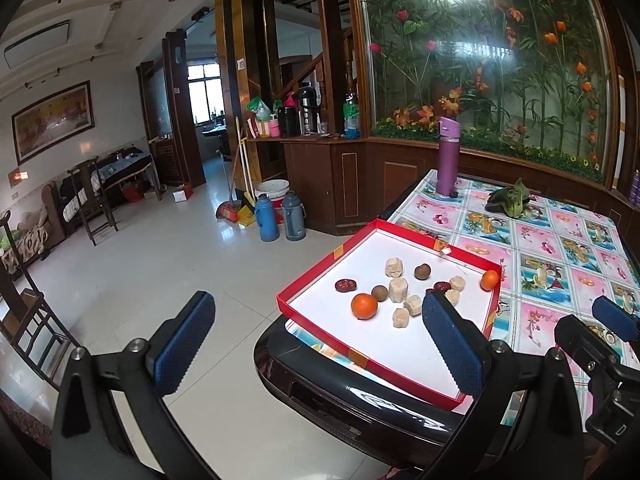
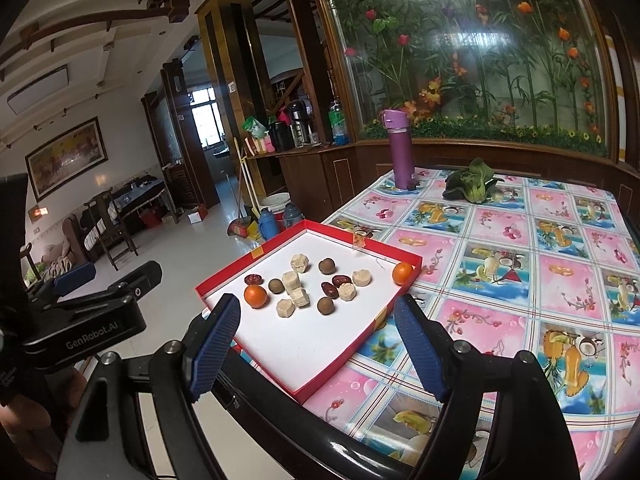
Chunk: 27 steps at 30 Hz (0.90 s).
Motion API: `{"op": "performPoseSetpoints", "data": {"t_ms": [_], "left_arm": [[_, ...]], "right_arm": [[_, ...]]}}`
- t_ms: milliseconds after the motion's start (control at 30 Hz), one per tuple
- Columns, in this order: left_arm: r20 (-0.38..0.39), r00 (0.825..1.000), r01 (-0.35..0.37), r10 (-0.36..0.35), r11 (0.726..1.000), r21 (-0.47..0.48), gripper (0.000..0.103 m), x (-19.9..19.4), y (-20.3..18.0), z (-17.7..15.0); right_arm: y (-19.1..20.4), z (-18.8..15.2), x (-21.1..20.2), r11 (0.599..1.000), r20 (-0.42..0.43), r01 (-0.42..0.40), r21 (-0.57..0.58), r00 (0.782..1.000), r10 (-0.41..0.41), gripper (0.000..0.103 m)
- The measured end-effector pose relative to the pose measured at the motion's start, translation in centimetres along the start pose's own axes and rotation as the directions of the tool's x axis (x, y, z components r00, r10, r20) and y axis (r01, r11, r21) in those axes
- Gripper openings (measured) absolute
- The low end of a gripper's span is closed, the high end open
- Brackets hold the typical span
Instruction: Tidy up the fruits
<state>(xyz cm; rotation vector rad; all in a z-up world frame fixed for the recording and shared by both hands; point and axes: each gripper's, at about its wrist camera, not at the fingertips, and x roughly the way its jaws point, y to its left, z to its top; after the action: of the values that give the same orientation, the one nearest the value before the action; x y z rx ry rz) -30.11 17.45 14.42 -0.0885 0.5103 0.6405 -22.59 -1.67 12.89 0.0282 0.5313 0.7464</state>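
A shallow red tray with a white floor (image 1: 316, 270) (image 2: 224, 276) sits at the table's near left corner. In it lie two oranges (image 1: 364, 306) (image 2: 255, 296), one at the left, one in the far right corner (image 1: 489, 280) (image 2: 402, 272), several beige cake pieces (image 1: 399, 289) (image 2: 299, 297), brown round longans (image 1: 379, 293) (image 2: 325, 305) and dark red dates (image 1: 345, 285) (image 2: 253, 279). My left gripper (image 1: 320, 336) is open and empty, held before the tray's near left edge. My right gripper (image 2: 320, 348) is open and empty over the tray's near edge.
The table (image 2: 520, 280) has a colourful fruit-pattern cloth. A purple bottle (image 1: 448, 156) (image 2: 400, 148) and a green leafy vegetable (image 1: 508, 200) (image 2: 472, 184) stand at its far side. Tiled floor, thermos flasks (image 1: 267, 218) and chairs lie to the left.
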Motion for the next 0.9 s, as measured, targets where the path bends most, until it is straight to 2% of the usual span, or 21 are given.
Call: {"op": "performPoseSetpoints", "data": {"t_ms": [900], "left_arm": [[-0.037,0.999,-0.021,0.021,1.000,0.010,0.103,1.4,-0.2,0.0]], "right_arm": [[0.3,-0.1,1.0,1.000,-0.012,-0.002,-0.014,1.000,0.002,0.079]]}}
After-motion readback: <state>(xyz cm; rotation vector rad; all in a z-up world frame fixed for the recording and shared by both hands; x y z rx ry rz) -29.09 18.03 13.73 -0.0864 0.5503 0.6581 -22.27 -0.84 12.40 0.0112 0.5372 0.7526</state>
